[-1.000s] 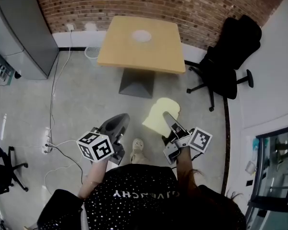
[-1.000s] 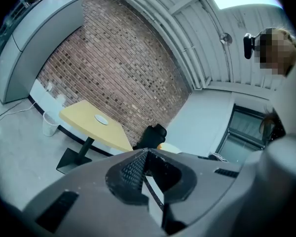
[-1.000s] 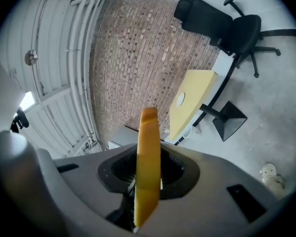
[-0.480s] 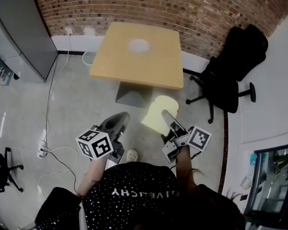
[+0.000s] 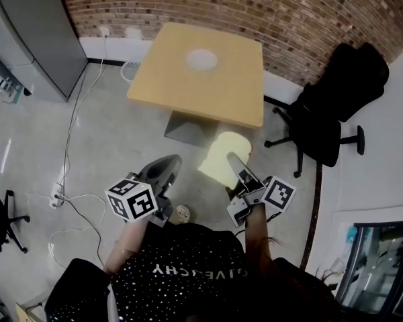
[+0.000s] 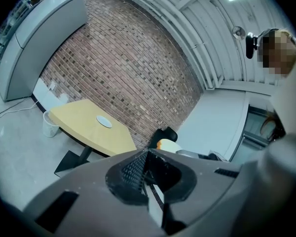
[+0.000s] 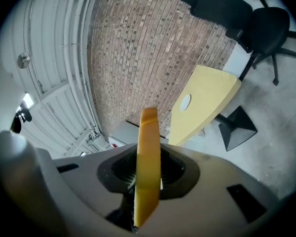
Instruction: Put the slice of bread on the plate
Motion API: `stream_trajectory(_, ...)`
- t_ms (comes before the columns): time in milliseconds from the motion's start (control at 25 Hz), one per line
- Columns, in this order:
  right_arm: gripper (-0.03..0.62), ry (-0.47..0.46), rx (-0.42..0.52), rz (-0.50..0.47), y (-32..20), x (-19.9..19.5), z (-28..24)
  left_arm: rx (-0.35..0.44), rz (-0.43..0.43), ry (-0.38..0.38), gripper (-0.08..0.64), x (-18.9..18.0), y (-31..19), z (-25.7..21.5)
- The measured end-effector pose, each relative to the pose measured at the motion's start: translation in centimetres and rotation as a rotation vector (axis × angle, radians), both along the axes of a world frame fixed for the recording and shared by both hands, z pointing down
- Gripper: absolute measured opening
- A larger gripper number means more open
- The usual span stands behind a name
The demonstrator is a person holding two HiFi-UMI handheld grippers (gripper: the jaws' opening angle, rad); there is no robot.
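A pale yellow slice of bread (image 5: 221, 158) stands on edge in my right gripper (image 5: 236, 164), which is shut on it and held over the floor short of the wooden table (image 5: 242, 92). In the right gripper view the bread (image 7: 148, 167) shows edge-on between the pads. A small white plate (image 5: 201, 60) lies on the far half of the tabletop; the same plate (image 7: 186, 101) shows in the right gripper view and again (image 6: 104, 122) in the left gripper view. My left gripper (image 5: 168, 166) hangs beside the right one, shut and empty.
A black office chair (image 5: 336, 106) stands right of the table against the brick wall. A grey cabinet (image 5: 33, 39) fills the left side. A white bin (image 5: 131, 71) sits by the table's left corner. Cables (image 5: 60, 193) run over the floor at left.
Both grippers have travelled forward toward the table with the bread still gripped. The table now sits nearer and slightly further right in the head view.
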State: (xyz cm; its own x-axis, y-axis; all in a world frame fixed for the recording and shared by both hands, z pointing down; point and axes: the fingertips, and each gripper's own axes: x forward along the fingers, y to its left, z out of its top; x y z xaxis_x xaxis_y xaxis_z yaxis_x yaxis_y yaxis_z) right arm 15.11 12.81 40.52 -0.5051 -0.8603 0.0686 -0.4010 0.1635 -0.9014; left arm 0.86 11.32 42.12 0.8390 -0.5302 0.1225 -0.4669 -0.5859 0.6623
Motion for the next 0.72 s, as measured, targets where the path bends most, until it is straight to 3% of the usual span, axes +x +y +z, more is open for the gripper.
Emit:
stream_trajectory(200, 0.095, 0.028, -0.009, -0.026, 0.0, -1.2, 0.1, -0.027, 0.000, -0.012, 0.010, -0.2, -0.6, 0.7)
stream_trajectory(400, 0.095, 0.026, -0.047, 0.018, -1.7, 0.9, 1.1, -0.030, 0.033, -0.013, 0.009, 1.7, -2.7, 0.9)
stream_trajectory(720, 0.095, 0.040, -0.064, 0.059, -8.7, 3.4, 2.0, -0.083, 0.052, 0.070, 0.009, 3.9, -10.6, 1.4)
